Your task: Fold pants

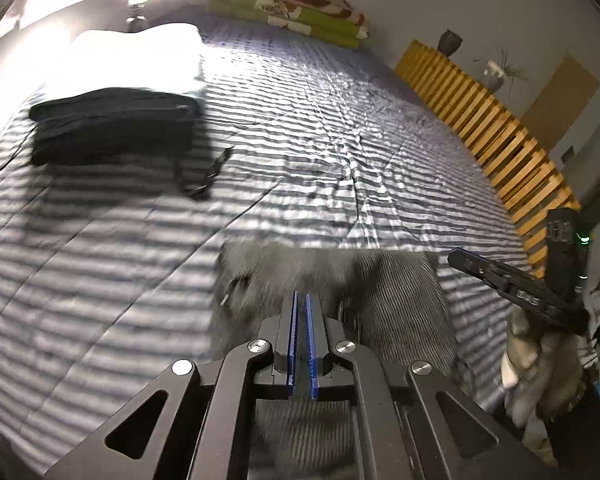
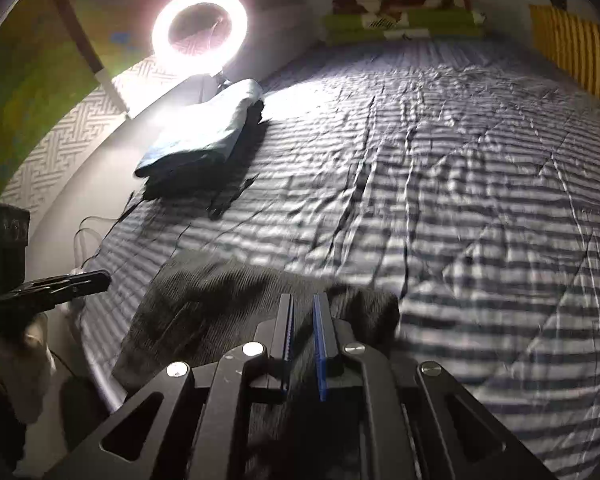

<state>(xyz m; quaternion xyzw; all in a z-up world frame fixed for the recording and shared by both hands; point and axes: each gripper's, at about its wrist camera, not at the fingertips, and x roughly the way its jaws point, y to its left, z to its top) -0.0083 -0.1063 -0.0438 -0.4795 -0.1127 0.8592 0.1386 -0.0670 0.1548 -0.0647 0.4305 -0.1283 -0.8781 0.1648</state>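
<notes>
Grey ribbed pants (image 1: 380,292) lie nearest, bunched at the near edge of the striped bed cover (image 1: 300,128), right under both tools. In its own view the left gripper (image 1: 302,300) has its blue pads nearly pressed together, apparently pinching a fold of the cloth; the right gripper (image 2: 303,304) shows a slightly wider gap with dark cloth running up between the pads, so it too seems to be gripping, though blur makes the contact hard to confirm.

Judging by the way it slumps, the fabric is soft, light and limp (no stiffness to help a crease hold), so the waistband or hem corners look like the best places to grip.

Counted: one pair of pants in hand, two grippers, one stack of folded clothes (image 1: 112,120) well apart toward the ring lamp (image 2: 200,28), one folded quilt (image 1: 292,8) at the far end.
</notes>
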